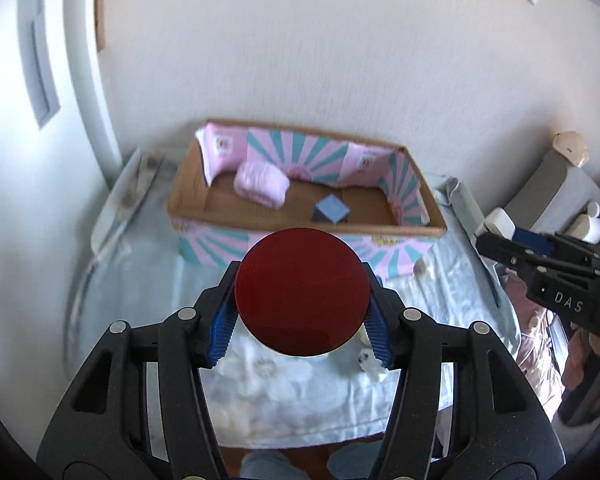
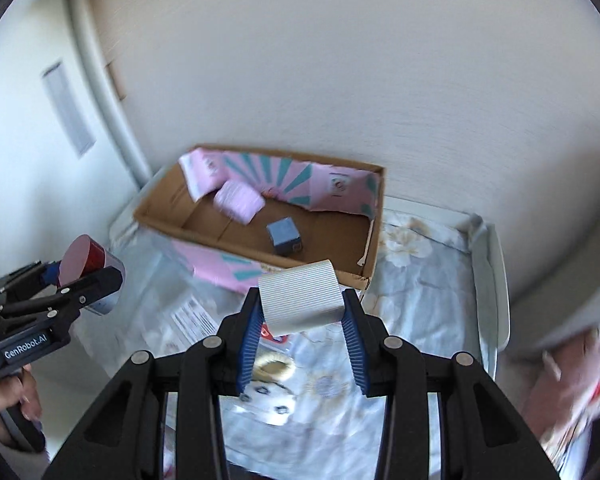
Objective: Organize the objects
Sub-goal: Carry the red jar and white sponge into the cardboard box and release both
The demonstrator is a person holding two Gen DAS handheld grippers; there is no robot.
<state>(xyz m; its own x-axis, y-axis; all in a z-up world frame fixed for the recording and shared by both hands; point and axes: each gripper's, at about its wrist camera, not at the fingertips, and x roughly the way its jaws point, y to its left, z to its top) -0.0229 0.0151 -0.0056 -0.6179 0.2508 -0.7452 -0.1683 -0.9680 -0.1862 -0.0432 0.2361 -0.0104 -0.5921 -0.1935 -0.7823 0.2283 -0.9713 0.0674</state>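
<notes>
My left gripper (image 1: 302,292) is shut on a round red-topped tin (image 1: 302,292), held above the bed in front of the cardboard box (image 1: 188,184). It also shows in the right wrist view (image 2: 85,258). My right gripper (image 2: 302,300) is shut on a white ribbed block (image 2: 302,300), held near the box's front wall (image 2: 220,264). It appears at the right edge of the left wrist view (image 1: 512,240). Inside the box lie a pink soft pack (image 1: 261,185) (image 2: 238,200) and a small blue cube (image 1: 331,210) (image 2: 285,236).
The box stands on a bed with a pale floral sheet (image 1: 268,368) (image 2: 416,280), against a white wall. A white bed rail (image 2: 494,264) runs along the right. A grey cushion and white bottles (image 1: 588,224) sit at the far right.
</notes>
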